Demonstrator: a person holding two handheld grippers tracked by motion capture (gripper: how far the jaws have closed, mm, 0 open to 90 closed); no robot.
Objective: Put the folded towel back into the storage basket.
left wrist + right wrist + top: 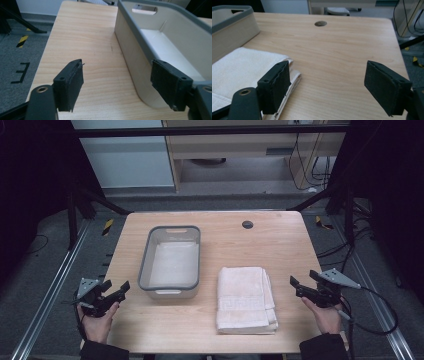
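A light wooden table [280, 245] carries a grey-rimmed plastic tub [145, 262] left of centre and a folded pale towel [245, 300] just beside it, nearer the front edge.

black "E" mark, grey floor [21, 72]

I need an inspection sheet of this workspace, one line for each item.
Surface: light wooden table, with a round dark grommet hole.
Job's things: folded pale pink towel lies flat; grey-rimmed beige plastic bin, nothing seen inside, stands beside it, apart.
Clutter: nothing seen.
Grippers: left gripper and right gripper both open, holding nothing, at the table's edges.
Cables: black cable trails from the right gripper.
Surroundings: grey carpet floor, black frame, wooden desk behind.
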